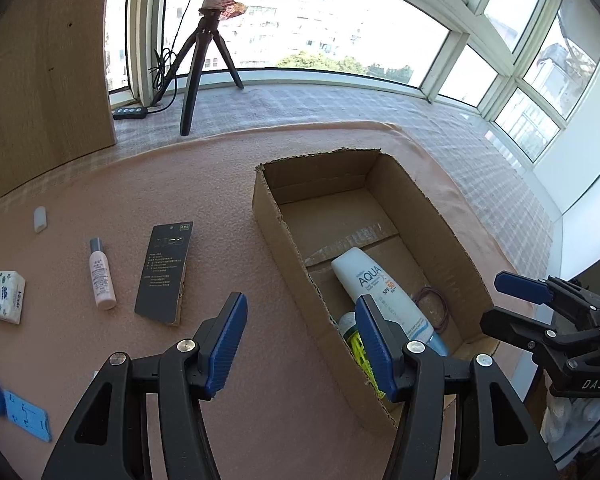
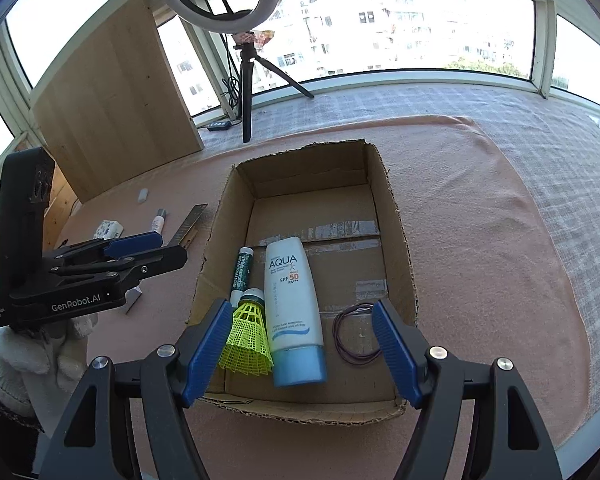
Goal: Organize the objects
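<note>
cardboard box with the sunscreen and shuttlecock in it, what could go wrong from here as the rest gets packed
1. The cardboard box has its near end filled by the sunscreen tube, shuttlecock, green tube and hair ties; anything dropped there could crush the shuttlecock's skirt.
2. The left gripper straddles the box's left wall, so it might snag the wall when swinging toward the black card.

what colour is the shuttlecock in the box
Neon yellow-green skirt with a white cork: the shuttlecock shows best in the right wrist view.
</note>
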`<move>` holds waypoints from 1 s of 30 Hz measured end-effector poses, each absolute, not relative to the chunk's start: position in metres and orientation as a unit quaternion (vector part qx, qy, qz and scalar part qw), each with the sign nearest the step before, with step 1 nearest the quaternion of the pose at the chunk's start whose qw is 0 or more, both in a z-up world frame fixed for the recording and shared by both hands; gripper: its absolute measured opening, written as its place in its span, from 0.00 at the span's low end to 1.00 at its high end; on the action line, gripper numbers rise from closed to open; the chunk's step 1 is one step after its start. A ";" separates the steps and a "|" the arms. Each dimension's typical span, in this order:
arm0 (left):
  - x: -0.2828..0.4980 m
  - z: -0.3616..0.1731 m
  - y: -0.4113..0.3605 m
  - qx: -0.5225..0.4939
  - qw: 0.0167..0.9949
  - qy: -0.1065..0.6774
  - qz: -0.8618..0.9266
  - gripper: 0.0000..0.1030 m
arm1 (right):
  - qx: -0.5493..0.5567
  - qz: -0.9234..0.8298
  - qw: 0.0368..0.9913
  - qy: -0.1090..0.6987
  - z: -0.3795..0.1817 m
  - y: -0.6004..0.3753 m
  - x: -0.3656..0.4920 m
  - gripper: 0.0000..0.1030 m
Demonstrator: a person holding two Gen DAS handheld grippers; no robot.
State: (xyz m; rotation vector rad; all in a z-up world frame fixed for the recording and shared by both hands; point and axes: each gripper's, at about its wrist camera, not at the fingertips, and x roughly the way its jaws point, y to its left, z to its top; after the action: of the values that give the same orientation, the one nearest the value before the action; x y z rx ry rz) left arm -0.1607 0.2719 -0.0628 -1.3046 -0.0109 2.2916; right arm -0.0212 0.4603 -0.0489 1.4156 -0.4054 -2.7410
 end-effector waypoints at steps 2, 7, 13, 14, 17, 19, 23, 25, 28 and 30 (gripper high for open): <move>-0.159 -0.061 0.257 -0.477 0.240 -0.011 0.845 0.58 | 0.451 -0.882 0.024 -0.133 -0.048 0.453 -0.022 0.67; -0.155 -0.058 0.214 -0.476 0.210 -0.025 0.854 0.58 | 0.433 -0.890 0.039 -0.136 -0.042 0.435 -0.028 0.67; -0.150 -0.061 0.153 -0.481 0.166 -0.042 0.860 0.58 | 0.416 -0.893 0.053 -0.163 -0.038 0.415 -0.038 0.67; -0.148 -0.063 0.142 -0.482 0.158 -0.044 0.860 0.58 | 0.417 -0.892 0.057 -0.164 -0.039 0.410 -0.041 0.67; -0.144 -0.067 0.109 -0.487 0.136 -0.049 0.861 0.58 | 0.425 -0.889 0.076 -0.155 -0.040 0.389 -0.050 0.67; -0.142 -0.070 0.088 -0.489 0.122 -0.052 0.862 0.58 | 0.430 -0.888 0.086 -0.139 -0.041 0.372 -0.055 0.67; -0.139 -0.076 0.046 -0.494 0.093 -0.055 0.863 0.58 | 0.439 -0.885 0.108 -0.113 -0.042 0.336 -0.066 0.67; -0.139 -0.078 0.025 -0.496 0.081 -0.057 0.863 0.58 | 0.445 -0.880 0.124 -0.109 -0.043 0.320 -0.071 0.67; -0.142 -0.081 -0.006 -0.499 0.061 -0.062 0.862 0.58 | 0.455 -0.873 0.142 -0.101 -0.047 0.296 -0.076 0.67; -0.146 -0.084 -0.024 -0.502 0.050 -0.063 0.861 0.58 | 0.460 -0.869 0.154 -0.097 -0.049 0.281 -0.080 0.67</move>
State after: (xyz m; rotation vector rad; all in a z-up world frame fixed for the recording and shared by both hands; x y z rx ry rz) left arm -0.1459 -0.0237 -0.0836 -1.5275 -0.1931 2.6231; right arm -0.0800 0.2810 -0.0486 1.3180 -0.2786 -2.4925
